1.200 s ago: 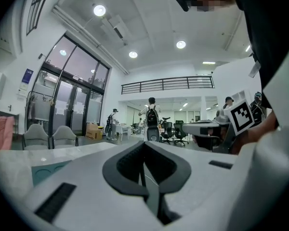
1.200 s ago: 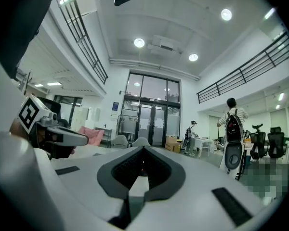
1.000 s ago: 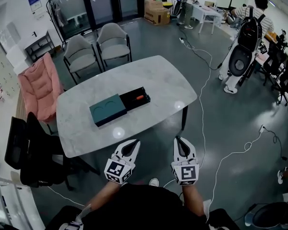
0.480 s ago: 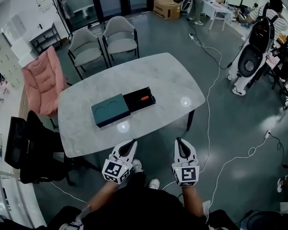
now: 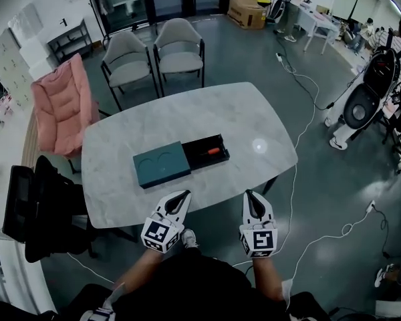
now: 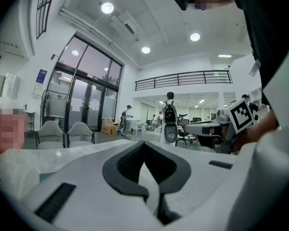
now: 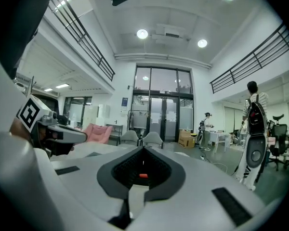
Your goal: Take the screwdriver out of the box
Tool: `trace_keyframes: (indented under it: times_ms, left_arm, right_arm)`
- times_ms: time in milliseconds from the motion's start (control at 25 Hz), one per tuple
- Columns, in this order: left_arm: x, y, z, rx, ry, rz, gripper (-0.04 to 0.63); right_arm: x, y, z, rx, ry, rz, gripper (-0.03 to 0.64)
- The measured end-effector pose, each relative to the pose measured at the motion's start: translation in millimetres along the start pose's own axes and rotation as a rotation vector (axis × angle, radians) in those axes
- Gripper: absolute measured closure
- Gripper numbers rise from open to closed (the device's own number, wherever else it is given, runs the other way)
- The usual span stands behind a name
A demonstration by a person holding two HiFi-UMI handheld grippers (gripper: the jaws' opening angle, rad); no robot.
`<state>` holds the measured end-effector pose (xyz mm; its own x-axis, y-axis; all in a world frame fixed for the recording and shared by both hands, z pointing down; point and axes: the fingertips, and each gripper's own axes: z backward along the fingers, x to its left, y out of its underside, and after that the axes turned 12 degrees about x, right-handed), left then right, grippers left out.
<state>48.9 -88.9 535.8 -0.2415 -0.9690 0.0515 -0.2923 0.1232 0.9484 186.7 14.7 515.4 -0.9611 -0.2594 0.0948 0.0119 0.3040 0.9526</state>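
A long box lies on the white marble table (image 5: pixel 254 122): its teal lid (image 5: pixel 161 164) is slid left, baring the black tray (image 5: pixel 197 144). In the tray lies the screwdriver (image 5: pixel 212 152) with an orange handle. Both grippers hover side by side at the table's near edge, short of the box, with nothing in them. My left gripper (image 5: pixel 186 194) is shut, tips meeting (image 6: pixel 144 143). My right gripper (image 5: pixel 248 194) is shut too (image 7: pixel 143 149), and the orange handle (image 7: pixel 143 175) shows through the gap behind its tips.
Two grey chairs (image 5: pixel 154 49) stand behind the table, a pink armchair (image 5: pixel 57 105) at its left and a black chair (image 5: pixel 33 212) near its left front corner. A white cable (image 5: pixel 295 179) trails over the floor at the right. People stand far back.
Both grippers and the head have come forward towards the table; their tips now reach its near edge, and the box sits closer. Both stay shut.
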Motion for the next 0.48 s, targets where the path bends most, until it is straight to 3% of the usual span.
trace_keyframes:
  times_ms: [480]
  left_arm:
    - [84,-13,-1,-0.044,-0.033,0.024,0.589]
  right_arm:
    - [36,-36,-84,0.005,-0.047,0.048,0.594]
